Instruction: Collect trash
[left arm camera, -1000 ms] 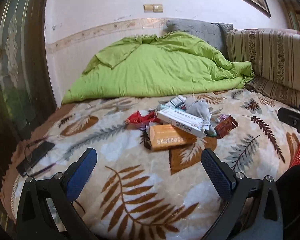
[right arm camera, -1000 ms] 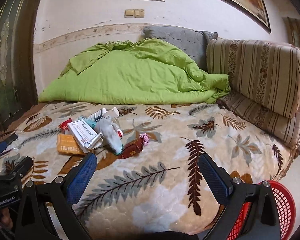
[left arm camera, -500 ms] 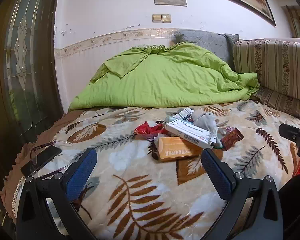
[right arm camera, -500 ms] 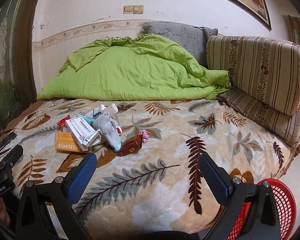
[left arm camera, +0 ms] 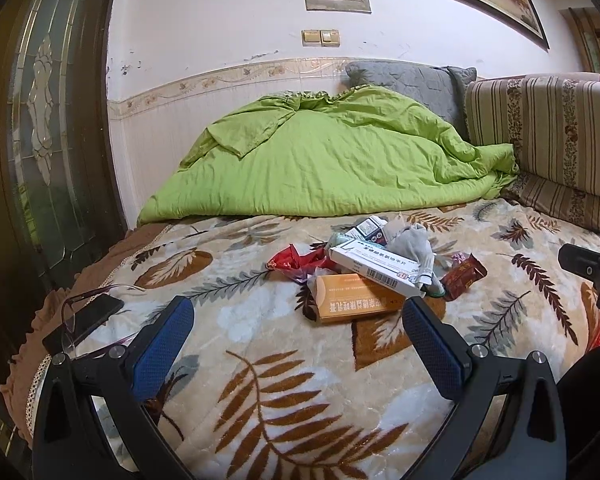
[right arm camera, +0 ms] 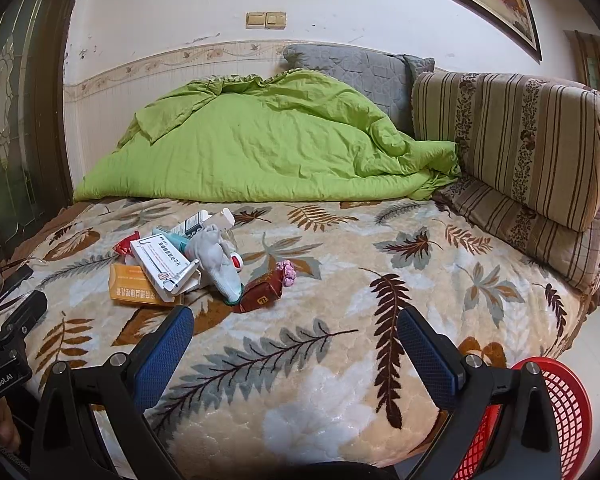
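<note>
Left gripper (left arm camera: pixel 298 330) being held wide open above leaf-print blanket (left arm camera: pixel 284 392), nothing being gripped. Right gripper (right arm camera: pixel 294 340) likewise being held spread wide, empty. Trash pile (left arm camera: pixel 374 270) being left lying mid-bed: orange box (left arm camera: pixel 354 298) under white box (left arm camera: pixel 376 266), red wrapper (left arm camera: pixel 296 262) beside them, dark red packet (right arm camera: pixel 262 298) at pile's edge. Red basket (right arm camera: pixel 564 412) being seen off bed corner, well apart from pile.
</note>
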Demonstrator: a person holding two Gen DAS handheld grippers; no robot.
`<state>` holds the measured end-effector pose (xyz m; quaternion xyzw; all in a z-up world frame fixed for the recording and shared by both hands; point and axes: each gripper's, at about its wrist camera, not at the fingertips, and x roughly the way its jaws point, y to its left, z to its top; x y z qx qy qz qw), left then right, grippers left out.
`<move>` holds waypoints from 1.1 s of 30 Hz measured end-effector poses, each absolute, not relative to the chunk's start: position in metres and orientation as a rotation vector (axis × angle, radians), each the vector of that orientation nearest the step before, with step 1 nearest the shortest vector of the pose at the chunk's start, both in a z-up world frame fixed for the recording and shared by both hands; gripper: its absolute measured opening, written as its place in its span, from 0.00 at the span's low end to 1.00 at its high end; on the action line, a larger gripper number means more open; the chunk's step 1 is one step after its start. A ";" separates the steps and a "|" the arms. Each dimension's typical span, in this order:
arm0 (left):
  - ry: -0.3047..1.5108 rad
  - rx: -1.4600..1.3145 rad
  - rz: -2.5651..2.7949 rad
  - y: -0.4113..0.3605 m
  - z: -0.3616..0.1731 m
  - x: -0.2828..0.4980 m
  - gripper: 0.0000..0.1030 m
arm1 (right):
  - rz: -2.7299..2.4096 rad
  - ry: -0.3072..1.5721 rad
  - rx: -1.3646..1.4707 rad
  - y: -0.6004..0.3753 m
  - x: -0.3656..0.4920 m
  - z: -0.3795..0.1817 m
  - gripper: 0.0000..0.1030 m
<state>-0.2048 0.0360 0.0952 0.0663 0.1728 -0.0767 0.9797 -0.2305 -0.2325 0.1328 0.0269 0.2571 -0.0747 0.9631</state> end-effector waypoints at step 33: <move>0.653 -0.045 -0.217 0.058 0.068 -0.132 1.00 | 0.354 0.860 0.485 -0.214 -0.128 0.088 0.79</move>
